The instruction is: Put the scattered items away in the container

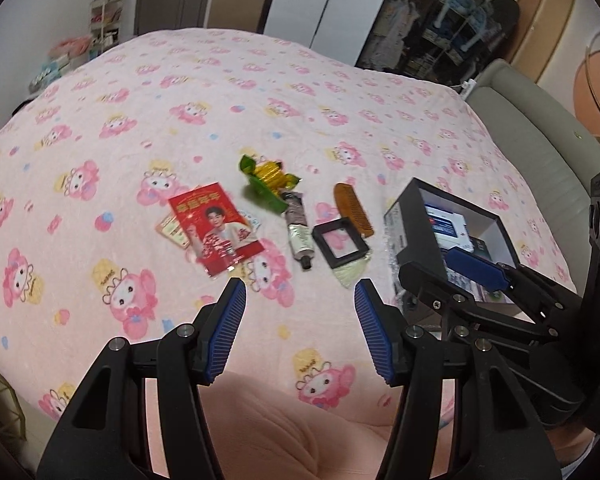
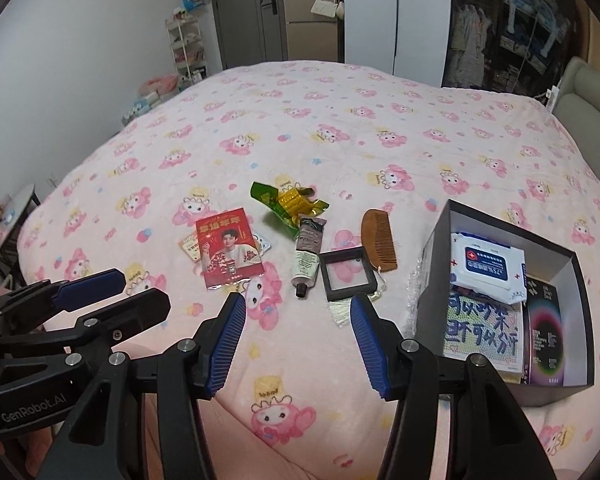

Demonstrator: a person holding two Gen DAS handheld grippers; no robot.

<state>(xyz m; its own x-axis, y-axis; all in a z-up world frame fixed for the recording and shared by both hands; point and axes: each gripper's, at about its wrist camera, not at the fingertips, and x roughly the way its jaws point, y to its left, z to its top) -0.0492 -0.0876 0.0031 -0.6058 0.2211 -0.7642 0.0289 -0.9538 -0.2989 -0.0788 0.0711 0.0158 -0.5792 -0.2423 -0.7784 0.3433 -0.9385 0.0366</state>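
Observation:
Several loose items lie in a row on the pink blanket. They are a red printed packet (image 1: 216,228) (image 2: 230,248), a green and yellow wrapper (image 1: 270,180) (image 2: 292,200), a cream tube (image 1: 298,232) (image 2: 308,256), a black square frame (image 1: 340,242) (image 2: 350,274) and a wooden comb (image 1: 352,208) (image 2: 378,240). To their right stands an open dark box (image 1: 418,220) (image 2: 432,280) holding a wipes pack (image 2: 488,268) and booklets. My left gripper (image 1: 300,300) (image 2: 144,288) hangs open and empty, short of the items. My right gripper (image 2: 298,308) (image 1: 440,268) is beside it, open and empty, close to the box.
The bed's pink cartoon-print blanket (image 2: 340,120) fills both views, bare beyond the items. A grey padded headboard (image 1: 540,152) runs along the right. A small side table (image 2: 16,208) stands at the bed's left. A white shelf rack (image 2: 188,48) and wardrobes line the far wall.

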